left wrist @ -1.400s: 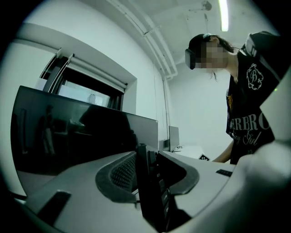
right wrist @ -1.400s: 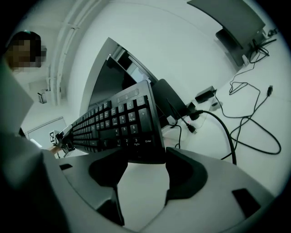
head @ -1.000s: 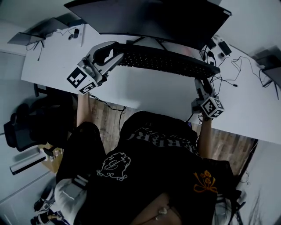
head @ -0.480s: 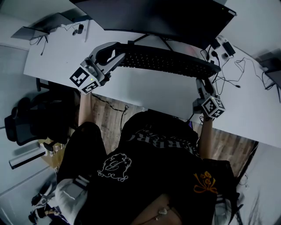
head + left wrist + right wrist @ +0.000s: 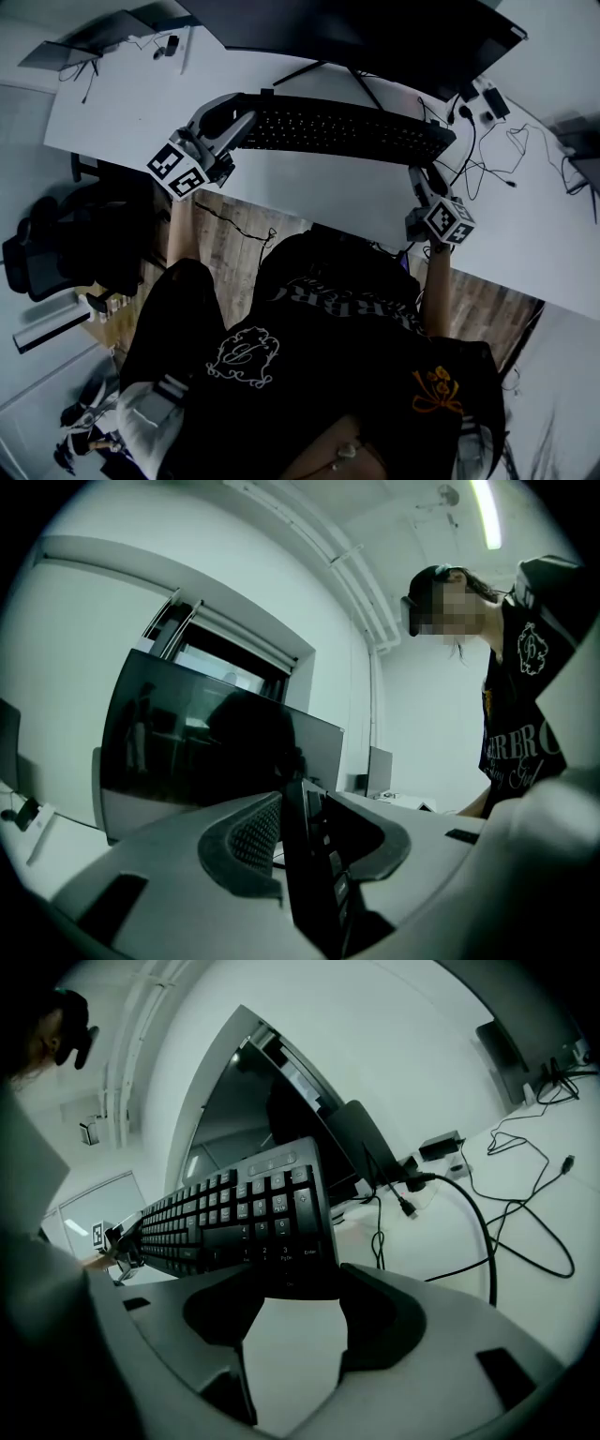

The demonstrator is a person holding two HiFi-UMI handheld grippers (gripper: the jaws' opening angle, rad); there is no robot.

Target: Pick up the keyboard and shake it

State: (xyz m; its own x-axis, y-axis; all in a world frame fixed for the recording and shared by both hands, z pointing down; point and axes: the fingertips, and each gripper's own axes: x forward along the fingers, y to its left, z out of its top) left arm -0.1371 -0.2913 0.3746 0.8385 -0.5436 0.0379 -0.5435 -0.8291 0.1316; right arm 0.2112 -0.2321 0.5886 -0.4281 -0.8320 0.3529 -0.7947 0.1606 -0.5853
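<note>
Black keyboard, ends within left tongs and right tongs.

White desk, long, running at a slant across the head view. Wide monitor at its far edge (screen dark, reflections only). Loose black cables sprawl over the desk's right end. Below the near edge: wood-plank floor; black office chair off to the left.

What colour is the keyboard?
Black, with pale key legends. The keyboard shows best in the right gripper view.
</note>
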